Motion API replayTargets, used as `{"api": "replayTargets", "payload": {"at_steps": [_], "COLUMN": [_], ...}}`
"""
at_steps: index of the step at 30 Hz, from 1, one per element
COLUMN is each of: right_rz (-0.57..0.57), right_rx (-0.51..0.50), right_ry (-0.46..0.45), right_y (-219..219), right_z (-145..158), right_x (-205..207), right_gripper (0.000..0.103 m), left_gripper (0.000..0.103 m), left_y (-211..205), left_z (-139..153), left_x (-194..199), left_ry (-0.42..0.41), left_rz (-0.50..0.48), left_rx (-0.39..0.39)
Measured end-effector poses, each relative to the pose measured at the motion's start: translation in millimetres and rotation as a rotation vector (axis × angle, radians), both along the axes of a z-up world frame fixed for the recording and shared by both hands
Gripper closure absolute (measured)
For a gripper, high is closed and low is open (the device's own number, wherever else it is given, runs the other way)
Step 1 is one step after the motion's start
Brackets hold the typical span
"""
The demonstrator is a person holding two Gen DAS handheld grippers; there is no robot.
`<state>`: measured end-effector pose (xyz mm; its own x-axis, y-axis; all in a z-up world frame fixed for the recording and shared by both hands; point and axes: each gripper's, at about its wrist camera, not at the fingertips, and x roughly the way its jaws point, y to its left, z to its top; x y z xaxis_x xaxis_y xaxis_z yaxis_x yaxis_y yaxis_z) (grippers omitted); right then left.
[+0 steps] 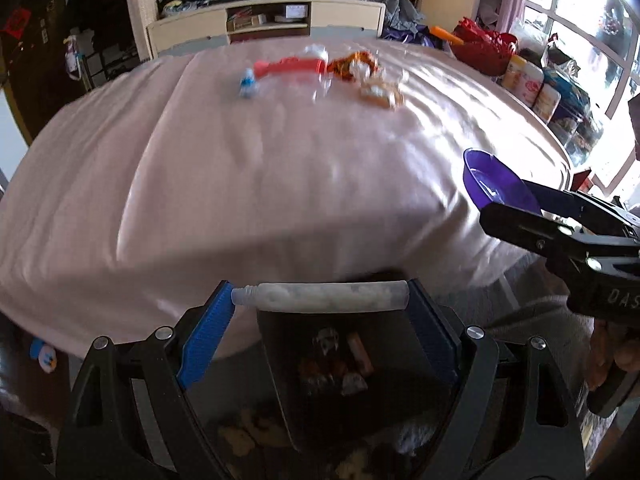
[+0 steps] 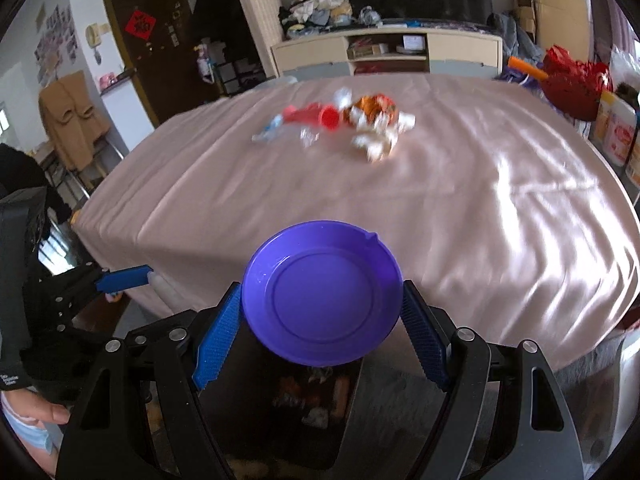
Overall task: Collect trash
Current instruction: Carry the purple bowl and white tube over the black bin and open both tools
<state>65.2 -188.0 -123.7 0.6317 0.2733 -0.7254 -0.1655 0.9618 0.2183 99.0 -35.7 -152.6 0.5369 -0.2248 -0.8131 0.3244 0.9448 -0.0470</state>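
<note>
Left gripper clamps a whitish tube endwise; right gripper grips a purple plate.

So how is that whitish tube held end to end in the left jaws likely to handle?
The whitish tube looks soft-walled and partly squeezed, so it would probably buckle under harder end pressure. It seems light for its size. Being round and gripped only at cap and tail, it could pivot or slip out, likely into the dark bin beneath.

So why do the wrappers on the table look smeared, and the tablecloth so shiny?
Left wrist view: motion blur smears the crumpled wrappers; window light glares off the pink satin tablecloth. Right wrist view: same smeared wrappers, yet the purple plastic plate stays sharp.
</note>
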Motion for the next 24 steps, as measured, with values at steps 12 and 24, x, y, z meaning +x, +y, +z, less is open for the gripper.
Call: {"api": "replayTargets", "payload": {"at_steps": [12,24], "right_rz": [-0.009,0.002], "right_rx": [0.017,0.023], "right_ry": [0.135,0.229], "right_y": [13,23], "right_z": [-58,-91], "right_x": [-16,-14], "right_gripper": [0.025,0.023], "left_gripper": [0.022,0.022], "left_y": [17,12], "left_z": [-75,-110], "left_x": [-33,-40], "left_ry": [0.171,0.255], "left_rz": [0.039,0.021], "left_rx": [-0.018,-0.007]}}
